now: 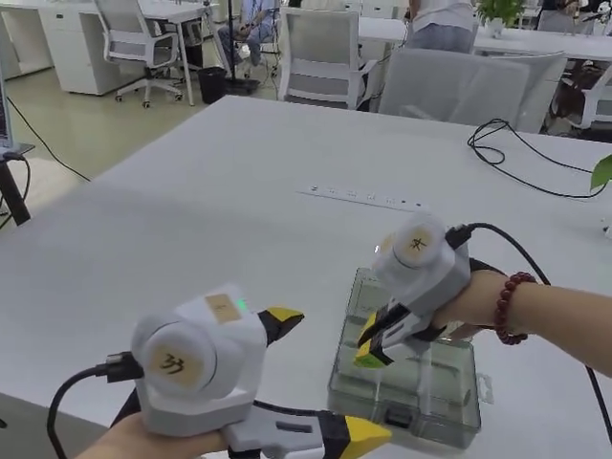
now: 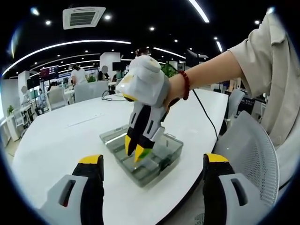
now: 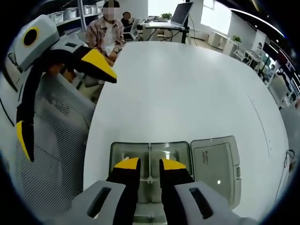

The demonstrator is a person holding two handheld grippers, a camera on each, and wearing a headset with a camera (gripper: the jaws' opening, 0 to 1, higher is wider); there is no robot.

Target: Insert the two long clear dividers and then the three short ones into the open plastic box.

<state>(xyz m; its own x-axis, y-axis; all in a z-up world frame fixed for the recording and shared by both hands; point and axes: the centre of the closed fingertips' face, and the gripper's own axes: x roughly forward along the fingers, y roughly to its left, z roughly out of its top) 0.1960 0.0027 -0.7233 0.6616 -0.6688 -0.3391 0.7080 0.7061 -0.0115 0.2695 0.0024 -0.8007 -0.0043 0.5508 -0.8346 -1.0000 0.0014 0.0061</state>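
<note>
A clear smoky plastic box (image 1: 411, 402) sits near the table's front edge, its lid (image 1: 368, 287) lying open on the far side. My right gripper (image 1: 371, 352) points down into the box, and its jaws are nearly together. In the right gripper view they (image 3: 150, 165) straddle a thin clear divider (image 3: 150, 152) that runs down the middle of the box (image 3: 117, 152), and they seem to pinch it. The left gripper view shows the right gripper's tips (image 2: 136, 151) inside the box (image 2: 145, 176). My left gripper (image 1: 325, 375) hovers open to the left of the box, holding nothing.
A black cable (image 1: 516, 153) loops across the far right of the white table (image 1: 191, 220). A row of small marks (image 1: 363, 198) lies beyond the box. Grey office chairs (image 1: 459, 86) stand behind the table, and a mesh chair (image 2: 248, 145) is at the near side.
</note>
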